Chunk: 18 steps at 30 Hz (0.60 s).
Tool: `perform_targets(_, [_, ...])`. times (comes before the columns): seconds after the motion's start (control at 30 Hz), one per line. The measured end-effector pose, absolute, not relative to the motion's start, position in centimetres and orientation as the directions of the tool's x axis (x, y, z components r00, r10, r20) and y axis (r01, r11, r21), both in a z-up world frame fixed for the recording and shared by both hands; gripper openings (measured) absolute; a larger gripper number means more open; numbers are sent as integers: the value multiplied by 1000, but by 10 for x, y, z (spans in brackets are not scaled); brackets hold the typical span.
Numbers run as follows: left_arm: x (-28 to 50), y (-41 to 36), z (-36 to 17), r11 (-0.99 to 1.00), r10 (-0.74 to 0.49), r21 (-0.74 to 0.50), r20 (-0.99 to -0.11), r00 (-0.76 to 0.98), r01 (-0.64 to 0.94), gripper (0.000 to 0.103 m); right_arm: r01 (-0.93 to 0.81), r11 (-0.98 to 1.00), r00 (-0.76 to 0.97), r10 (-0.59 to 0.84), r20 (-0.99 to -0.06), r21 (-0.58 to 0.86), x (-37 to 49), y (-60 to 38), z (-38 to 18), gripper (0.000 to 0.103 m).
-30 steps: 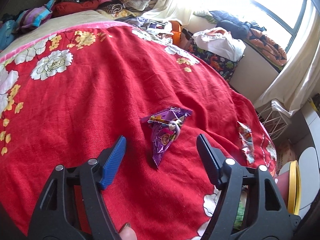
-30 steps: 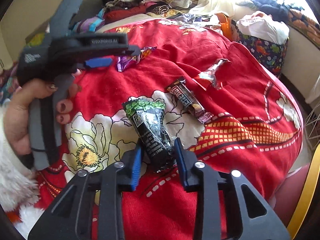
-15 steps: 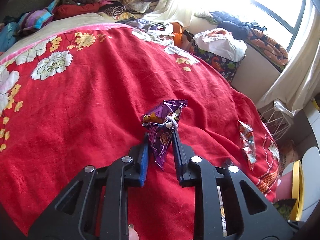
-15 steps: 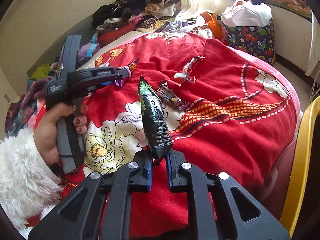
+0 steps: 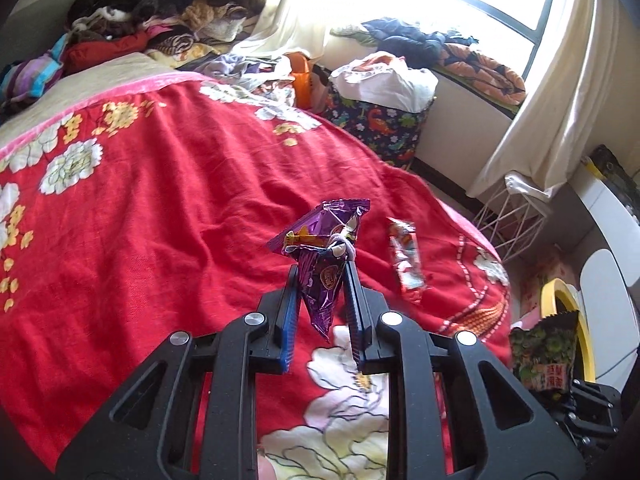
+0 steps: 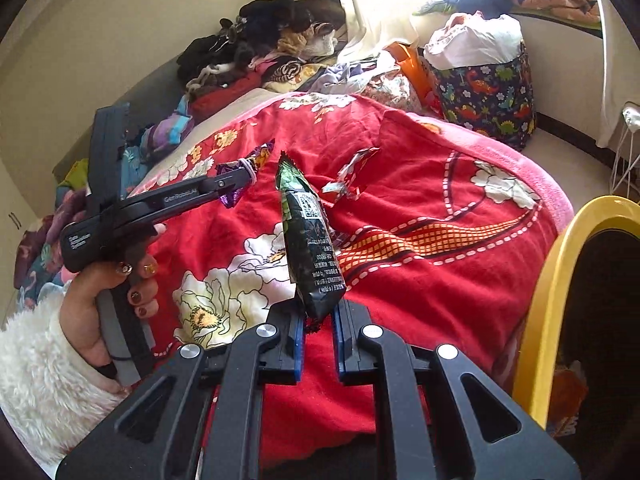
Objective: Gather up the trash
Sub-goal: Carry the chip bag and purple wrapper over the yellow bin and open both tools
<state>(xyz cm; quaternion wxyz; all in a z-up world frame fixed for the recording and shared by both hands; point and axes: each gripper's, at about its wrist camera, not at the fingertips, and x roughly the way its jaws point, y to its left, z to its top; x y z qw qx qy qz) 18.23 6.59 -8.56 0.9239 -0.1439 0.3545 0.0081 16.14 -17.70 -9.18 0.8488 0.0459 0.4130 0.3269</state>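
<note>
Sunlit and cluttered, the bedroom is filled by a bed under a coarse-woven red blanket (image 5: 168, 208) printed with white and yellow flowers.

The left claw (image 5: 322, 280) has its ribbed blue pads pinched on a crinkly purple foil wrapper (image 5: 320, 264), a cone whose point hangs down between the fingers and whose flared top stands above them, lifted off the blanket. Just to its right a flat red-and-white wrapper (image 5: 406, 264) lies on the fabric. Farther right, at the bed's edge, the green top of another packet shows.

The right claw (image 6: 318, 320) is clamped narrow on the bottom seam of that glossy black-and-green packet (image 6: 308, 240), which stands upright above the pads, clear of the blanket. Beyond it a twisted silvery wrapper (image 6: 350, 178) rests on the red cloth. To the right of this claw curves the smooth yellow rim of a bin (image 6: 548, 300). To the left, a hand (image 6: 100, 304) in a fluffy white sleeve grips the other tool. Heaped clothes (image 6: 272, 48) lie far behind.
</note>
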Motion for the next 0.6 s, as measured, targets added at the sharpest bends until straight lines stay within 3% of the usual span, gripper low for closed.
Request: perform_targets(0.6, [167, 14, -45, 966, -186, -256, -598, 779, 35, 16, -416, 835, 541, 546, -639, 360, 157, -235, -70, 11])
